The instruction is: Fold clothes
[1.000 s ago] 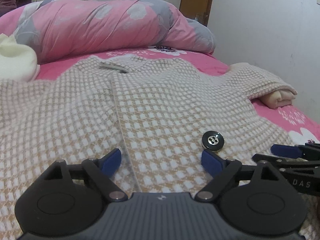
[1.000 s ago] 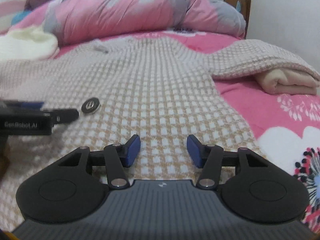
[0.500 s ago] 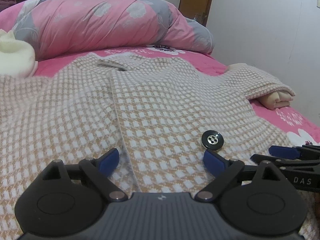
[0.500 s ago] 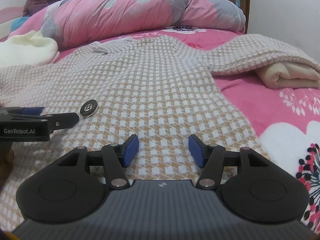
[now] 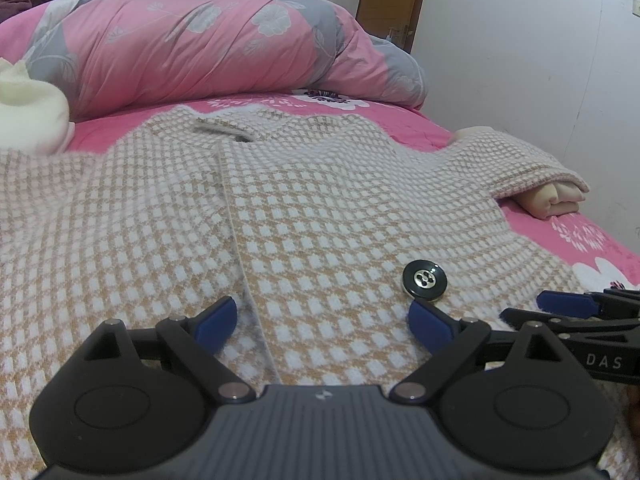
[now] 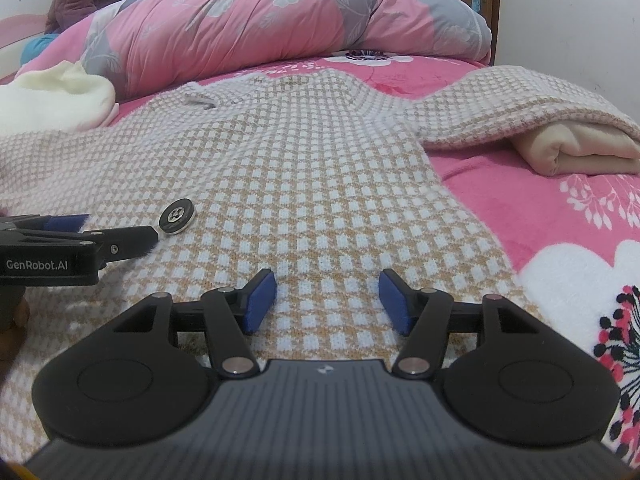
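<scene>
Your left gripper (image 5: 322, 322) fingers stand wide, your right gripper (image 6: 327, 300) has just been opening; both hover empty over the checked cardigan (image 5: 320, 216), near its button (image 5: 424, 281).

Checked cardigan (image 5: 320, 208): near hem was hidden behind both claw housings, left side cut by frame edge. Cream folded cloth (image 6: 580, 148) was partly covered by the cardigan's sleeve (image 6: 520, 108). White fleece (image 5: 28, 112) was cropped at left edge.
</scene>
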Motion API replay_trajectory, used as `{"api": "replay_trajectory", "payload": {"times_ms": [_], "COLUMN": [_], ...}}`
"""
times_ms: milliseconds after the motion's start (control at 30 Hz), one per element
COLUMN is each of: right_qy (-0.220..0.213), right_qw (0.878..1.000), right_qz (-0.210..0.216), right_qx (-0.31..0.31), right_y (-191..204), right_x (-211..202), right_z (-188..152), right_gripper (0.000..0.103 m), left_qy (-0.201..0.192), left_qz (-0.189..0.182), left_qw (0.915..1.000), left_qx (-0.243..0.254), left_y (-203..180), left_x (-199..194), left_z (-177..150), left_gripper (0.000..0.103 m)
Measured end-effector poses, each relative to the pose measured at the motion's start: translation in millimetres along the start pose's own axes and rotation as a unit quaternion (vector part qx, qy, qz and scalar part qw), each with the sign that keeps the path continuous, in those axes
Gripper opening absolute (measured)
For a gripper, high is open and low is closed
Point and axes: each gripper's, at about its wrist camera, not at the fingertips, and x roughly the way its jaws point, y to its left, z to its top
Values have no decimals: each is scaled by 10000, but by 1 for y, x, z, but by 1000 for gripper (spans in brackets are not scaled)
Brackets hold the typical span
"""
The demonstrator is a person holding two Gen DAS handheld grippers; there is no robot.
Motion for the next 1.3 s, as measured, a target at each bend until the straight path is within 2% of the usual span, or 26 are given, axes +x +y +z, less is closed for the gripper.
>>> {"api": "replay_trajectory", "payload": {"times_ms": [1300], "right_qy": [-63], "right_qw": [10000], "right_qz": [11], "right_qx": [-13], "right_y": [0], "right_x": [1], "right_z": [-2], "right_gripper": [59], "left_qy": [4], "left_qz": [4], "left_qw": [10000], "left_qx": [56], "left_y": [-1], "left_x": [0], "left_z": [0], "left_gripper": [95]}}
